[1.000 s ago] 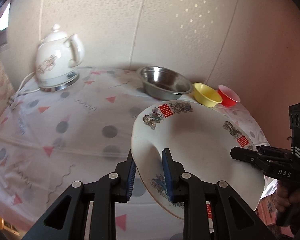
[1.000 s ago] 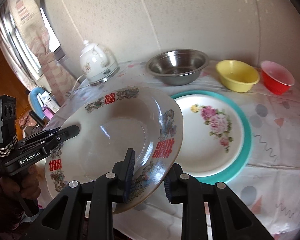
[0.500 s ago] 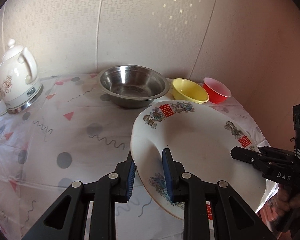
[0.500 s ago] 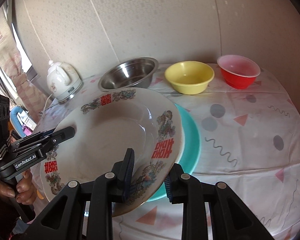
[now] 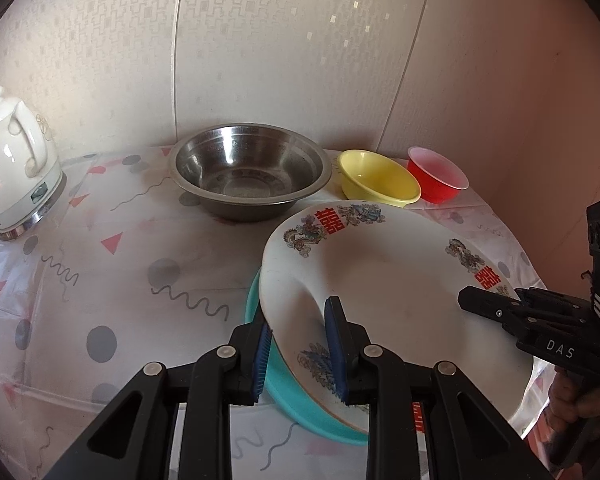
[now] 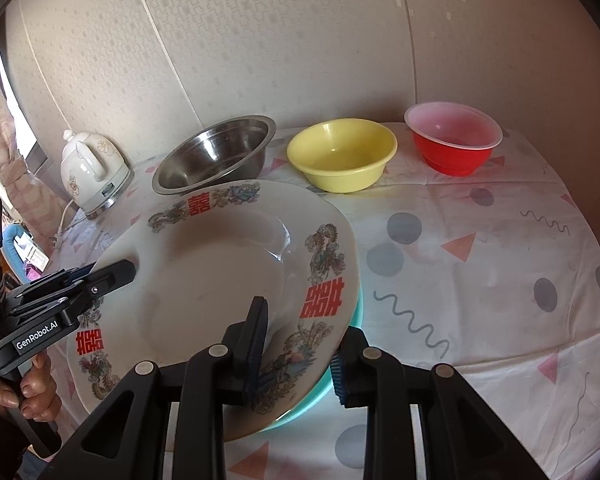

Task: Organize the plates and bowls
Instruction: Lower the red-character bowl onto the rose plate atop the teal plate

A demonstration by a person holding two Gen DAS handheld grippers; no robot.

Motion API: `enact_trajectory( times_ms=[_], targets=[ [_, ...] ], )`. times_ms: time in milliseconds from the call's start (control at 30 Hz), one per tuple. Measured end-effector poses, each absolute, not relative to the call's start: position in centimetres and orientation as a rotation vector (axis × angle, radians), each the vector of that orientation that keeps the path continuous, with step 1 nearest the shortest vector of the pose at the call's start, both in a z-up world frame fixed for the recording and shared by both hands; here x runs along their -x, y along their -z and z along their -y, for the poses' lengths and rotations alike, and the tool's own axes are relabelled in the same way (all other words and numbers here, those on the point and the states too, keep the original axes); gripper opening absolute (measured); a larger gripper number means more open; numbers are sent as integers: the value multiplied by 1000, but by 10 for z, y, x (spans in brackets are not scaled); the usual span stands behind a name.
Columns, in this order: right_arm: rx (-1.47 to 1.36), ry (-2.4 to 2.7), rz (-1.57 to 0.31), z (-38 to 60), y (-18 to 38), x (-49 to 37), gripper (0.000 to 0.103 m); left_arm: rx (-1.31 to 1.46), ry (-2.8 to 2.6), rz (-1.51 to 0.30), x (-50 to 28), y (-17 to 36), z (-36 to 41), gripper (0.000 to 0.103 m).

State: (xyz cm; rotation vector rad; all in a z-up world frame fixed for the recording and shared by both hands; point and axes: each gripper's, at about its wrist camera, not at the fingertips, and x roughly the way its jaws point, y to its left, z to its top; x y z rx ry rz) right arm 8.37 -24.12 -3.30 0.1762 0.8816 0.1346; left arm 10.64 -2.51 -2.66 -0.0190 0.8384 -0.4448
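Glossy dragon-print plate over teal-rimmed plate
Left tool (image 5: pixel 298 350) and right tool (image 6: pixel 296 354) each clamp the round ceramic dragon-print plate (image 5: pixel 384 284) by opposite rims, above the teal-rimmed plate (image 5: pixel 300 404); far: steel bowl (image 5: pixel 250 170), plastic yellow bowl (image 6: pixel 342 154).

light: soft warm daylight, dimmish, entering from the window side at far left | glare: highlights inside the steel bowl (image 5: pixel 250 172) and on the white plate (image 6: pixel 220 280) | shadows: faint, soft-edged | distortion: strong fisheye bending, dark vignetted corners | focus: centre sharp, edges slightly hazy
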Motion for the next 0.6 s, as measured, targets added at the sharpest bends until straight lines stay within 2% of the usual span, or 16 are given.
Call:
enact_trajectory(
  times_ms=[600],
  targets=[
    [-157, -135, -920, 236, 55, -84, 29, 12, 424, -877, -110, 44, 23, 27]
  ],
)
